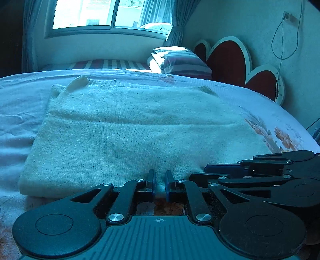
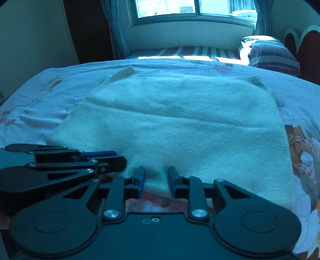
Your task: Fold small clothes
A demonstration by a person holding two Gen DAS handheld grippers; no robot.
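Observation:
A cream knitted sweater (image 1: pixel 130 128) lies flat on the bed, folded into a rough rectangle, and also shows in the right wrist view (image 2: pixel 180 124). My left gripper (image 1: pixel 160 185) is at the sweater's near edge, its blue pads close together with a pinch of the knit between them. My right gripper (image 2: pixel 155 181) is at the same near edge, a little to the right, its pads wider apart with the sweater's hem between them. Each gripper shows in the other's view: the right one (image 1: pixel 260 170), the left one (image 2: pixel 80 160).
The bed has a pale floral bedspread (image 1: pixel 280 138). A striped pillow (image 1: pixel 186 62) and a red and white headboard (image 1: pixel 230 58) are at the far right. A window (image 1: pixel 96 14) with curtains is behind. A cable (image 1: pixel 282 46) hangs on the right wall.

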